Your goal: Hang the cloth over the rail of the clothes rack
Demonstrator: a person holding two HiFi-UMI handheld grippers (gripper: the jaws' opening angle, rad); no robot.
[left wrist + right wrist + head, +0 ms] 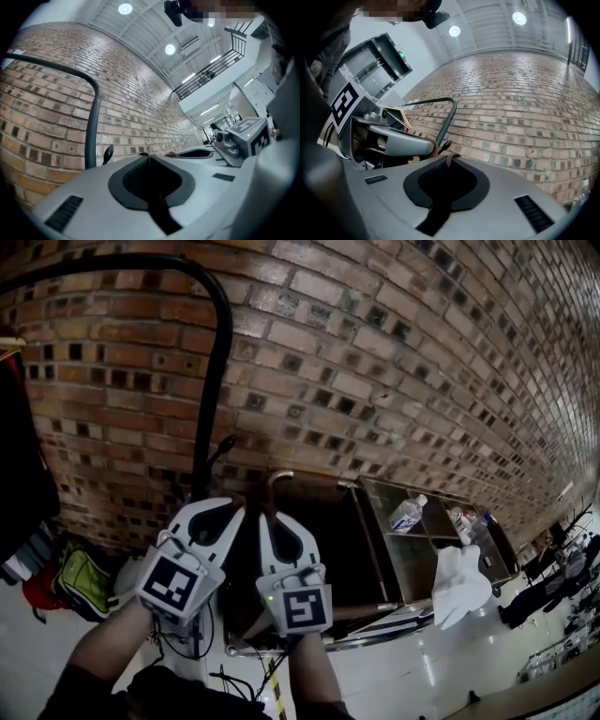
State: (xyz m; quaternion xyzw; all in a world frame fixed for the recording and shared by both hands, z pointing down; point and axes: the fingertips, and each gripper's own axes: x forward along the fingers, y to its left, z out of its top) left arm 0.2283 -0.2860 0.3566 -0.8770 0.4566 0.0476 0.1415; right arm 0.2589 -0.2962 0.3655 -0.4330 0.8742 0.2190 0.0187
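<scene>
Tongs, state: left tongs (225, 505) and right tongs (274, 514) are both pinched narrow, each clamped on the cloth (158, 208). They sit side by side, close together, and point at the brick wall.
Cloth, place: a dark brown edge sits in both jaw slots, and a short span runs from one pair of tongs to the other. The rest seems to hang below and beyond the tips. Its full extent is not clear.
Rail, place: the rail (141, 261) lies above the tongs and off to their left.
Rail, long axis: it runs crosswise to the line the tongs point along. It then bends down into an upright post just beyond the left tongs.
Nearer hand: left.
Judgement: the cloth probably has to go higher than the rail, then leftward and over it.
Count: tongs 2; cloth 1; rail 1, with one bend.
</scene>
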